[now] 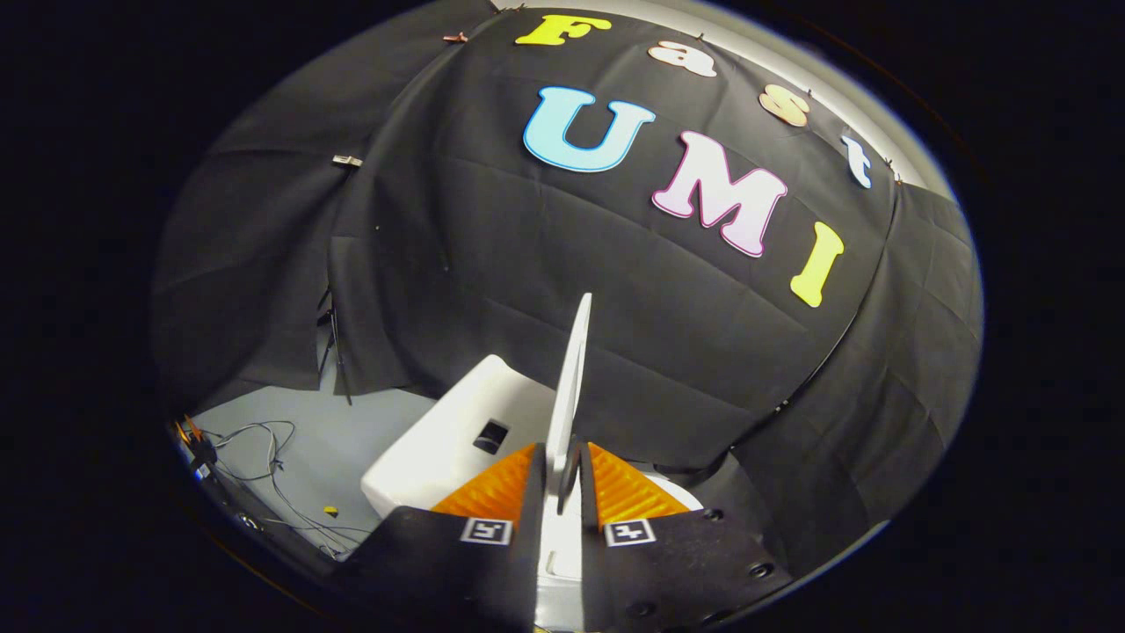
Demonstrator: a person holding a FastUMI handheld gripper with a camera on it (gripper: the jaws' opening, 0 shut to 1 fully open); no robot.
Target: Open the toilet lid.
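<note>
The white toilet lid [569, 378] is seen edge-on, a thin slab that rises from between my fingers up toward the black cloth wall. My gripper [561, 470] is shut on the lid's rim, one finger pressed on each face. Beside the lid, beyond the left finger, sits the white toilet tank [444, 440] with a dark rectangular recess in its top. A sliver of the white toilet body [562, 554] shows in the gap low between the fingers.
Black cloth walls close in behind and to the right of the toilet. A grey floor [290, 448] lies beyond the left finger, with loose cables [264, 462] and a tripod leg [338, 360] by the cloth's edge.
</note>
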